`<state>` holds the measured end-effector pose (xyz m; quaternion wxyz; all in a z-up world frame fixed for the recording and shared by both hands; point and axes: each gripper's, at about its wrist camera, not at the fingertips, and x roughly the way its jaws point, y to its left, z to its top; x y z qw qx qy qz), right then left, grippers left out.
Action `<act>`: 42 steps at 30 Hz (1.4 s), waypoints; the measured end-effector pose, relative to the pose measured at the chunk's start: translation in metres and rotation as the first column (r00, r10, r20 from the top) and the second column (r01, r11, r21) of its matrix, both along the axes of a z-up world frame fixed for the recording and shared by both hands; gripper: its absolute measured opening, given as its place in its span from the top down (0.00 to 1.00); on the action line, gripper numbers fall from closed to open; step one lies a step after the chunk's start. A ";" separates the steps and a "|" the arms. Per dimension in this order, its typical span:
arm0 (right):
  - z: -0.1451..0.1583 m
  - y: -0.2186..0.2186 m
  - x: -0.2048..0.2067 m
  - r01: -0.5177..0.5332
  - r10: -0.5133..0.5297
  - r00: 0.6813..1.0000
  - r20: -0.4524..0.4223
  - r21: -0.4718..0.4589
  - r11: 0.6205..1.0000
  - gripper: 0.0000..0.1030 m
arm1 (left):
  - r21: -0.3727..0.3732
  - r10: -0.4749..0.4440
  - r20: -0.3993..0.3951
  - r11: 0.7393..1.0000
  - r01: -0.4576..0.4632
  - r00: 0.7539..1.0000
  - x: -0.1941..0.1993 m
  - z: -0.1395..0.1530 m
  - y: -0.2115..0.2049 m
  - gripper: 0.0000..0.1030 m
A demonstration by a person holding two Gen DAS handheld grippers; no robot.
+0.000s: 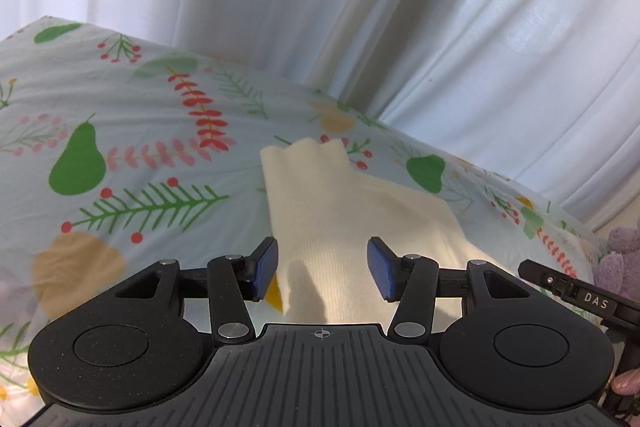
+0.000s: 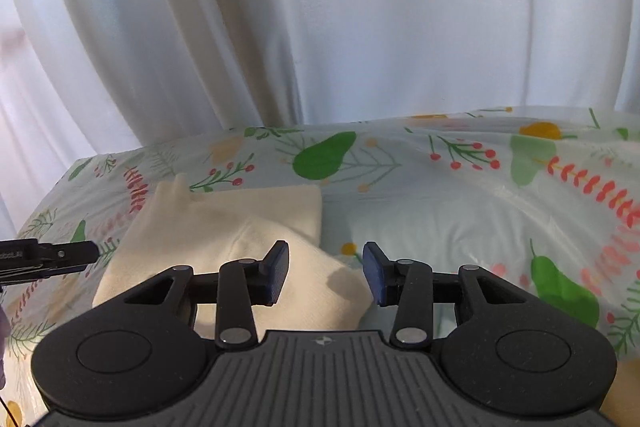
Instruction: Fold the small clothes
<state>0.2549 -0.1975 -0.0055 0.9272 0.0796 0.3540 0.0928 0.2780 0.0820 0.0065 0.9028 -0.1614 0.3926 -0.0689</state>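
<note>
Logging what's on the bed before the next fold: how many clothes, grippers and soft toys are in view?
Cream knit garment: 1
Grippers: 2, left gripper and right gripper
Purple soft toy: 1
Total: 4

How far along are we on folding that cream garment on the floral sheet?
Done: the cream garment lies on the floral sheet with at least one layer folded over. In hand: nothing; the left gripper and right gripper are both open above it, pads off the cloth. Left: whether further folds are needed cannot be told from these views.
</note>
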 end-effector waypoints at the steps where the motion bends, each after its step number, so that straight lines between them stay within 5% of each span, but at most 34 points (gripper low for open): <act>1: 0.003 0.015 0.006 -0.049 0.049 0.999 0.002 -0.033 0.998 0.70 | 0.010 0.002 -0.002 1.000 -0.002 1.000 0.003 -0.001 -0.005 0.45; 7: -0.020 0.094 0.041 -0.241 0.242 0.970 -0.017 -0.188 0.952 0.82 | 0.022 0.053 -0.018 0.998 -0.052 0.998 0.031 -0.021 -0.030 0.43; 11: -0.038 0.107 0.048 -0.218 0.229 0.973 0.013 -0.263 0.940 0.84 | 0.151 0.065 -0.005 0.986 -0.064 0.998 0.060 -0.043 -0.046 0.43; 18: -0.055 0.094 0.062 -0.112 0.142 0.985 0.096 -0.265 0.958 0.87 | 0.237 0.024 0.064 0.971 -0.039 0.998 0.075 -0.063 -0.058 0.34; 28: -0.058 0.069 0.061 -0.082 0.098 0.989 0.112 -0.135 0.987 0.91 | 0.186 0.028 0.099 0.981 -0.046 0.995 0.072 -0.067 -0.051 0.30; 32: -0.040 0.062 0.033 -0.012 0.025 0.997 0.075 -0.175 0.985 0.83 | 0.199 -0.014 0.050 0.980 0.004 0.999 0.050 -0.052 -0.047 0.40; 37: -0.008 0.035 -0.056 -0.029 0.046 0.987 0.154 -0.107 0.994 0.77 | 0.062 -0.049 0.058 0.997 0.045 0.997 -0.038 -0.025 -0.028 0.35; 40: -0.016 0.037 -0.089 -0.107 0.121 0.986 0.113 -0.120 0.987 0.78 | 0.020 -0.072 0.031 0.997 0.072 0.997 -0.079 -0.027 -0.029 0.33; 42: -0.031 0.042 -0.095 -0.126 0.138 0.989 0.057 -0.170 0.977 0.79 | 0.069 -0.085 -0.006 0.994 0.085 0.996 -0.093 -0.035 -0.036 0.33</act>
